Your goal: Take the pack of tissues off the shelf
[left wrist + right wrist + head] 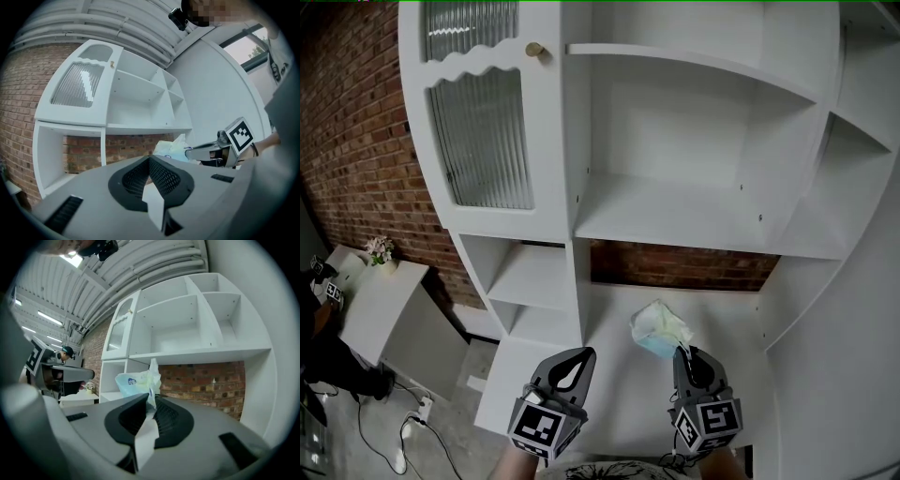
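Observation:
The pack of tissues [658,328], pale blue and white in a crinkled plastic wrap, hangs in the air in front of the white shelf unit [675,220], above its lower ledge. My right gripper [682,352] is shut on the wrap's edge; in the right gripper view the pack [136,383] sticks up from the closed tips [151,401]. Beside it, my left gripper [581,354] points at the shelves with its jaws together and nothing between them [150,159]. The left gripper view shows the pack [169,147] held off to its right.
The shelf unit has open compartments, a ribbed-glass door [478,141] with a brass knob [534,50] at upper left, and a brick wall [675,267] showing behind the lower opening. A low white table with flowers [380,300] and floor cables [412,431] lie at the left.

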### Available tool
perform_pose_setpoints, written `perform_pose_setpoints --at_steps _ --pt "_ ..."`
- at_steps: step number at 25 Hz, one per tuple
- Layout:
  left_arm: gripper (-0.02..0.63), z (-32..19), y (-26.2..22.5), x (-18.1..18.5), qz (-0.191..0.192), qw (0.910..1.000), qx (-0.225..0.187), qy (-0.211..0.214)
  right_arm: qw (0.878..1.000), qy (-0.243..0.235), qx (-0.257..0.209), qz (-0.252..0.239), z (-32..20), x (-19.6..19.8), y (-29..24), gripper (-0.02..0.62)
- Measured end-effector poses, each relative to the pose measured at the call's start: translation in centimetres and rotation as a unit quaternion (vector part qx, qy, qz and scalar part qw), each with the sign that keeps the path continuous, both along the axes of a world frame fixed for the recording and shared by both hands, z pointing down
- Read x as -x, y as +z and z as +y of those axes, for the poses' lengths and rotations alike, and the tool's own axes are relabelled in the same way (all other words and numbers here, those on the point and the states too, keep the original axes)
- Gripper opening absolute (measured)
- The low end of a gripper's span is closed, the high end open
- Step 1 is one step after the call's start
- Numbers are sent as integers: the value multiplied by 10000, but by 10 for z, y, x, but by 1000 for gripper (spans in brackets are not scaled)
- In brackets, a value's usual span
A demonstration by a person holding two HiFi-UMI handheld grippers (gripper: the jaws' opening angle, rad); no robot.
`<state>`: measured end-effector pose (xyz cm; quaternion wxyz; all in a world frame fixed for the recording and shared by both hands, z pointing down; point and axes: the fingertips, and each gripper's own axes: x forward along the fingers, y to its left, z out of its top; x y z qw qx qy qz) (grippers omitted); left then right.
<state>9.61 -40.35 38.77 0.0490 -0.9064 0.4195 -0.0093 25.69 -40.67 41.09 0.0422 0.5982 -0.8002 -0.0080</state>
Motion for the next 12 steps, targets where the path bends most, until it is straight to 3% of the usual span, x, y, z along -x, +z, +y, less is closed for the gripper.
perform_pose_setpoints --at_steps 4,12 --pt "8 0 10 -4 -22 10000 48 50 9998 -12 7 -217 9 1 10 31" --pt "6 -1 11 -5 21 10000 73 39 9998 -101 -183 26 13 6 0 26"
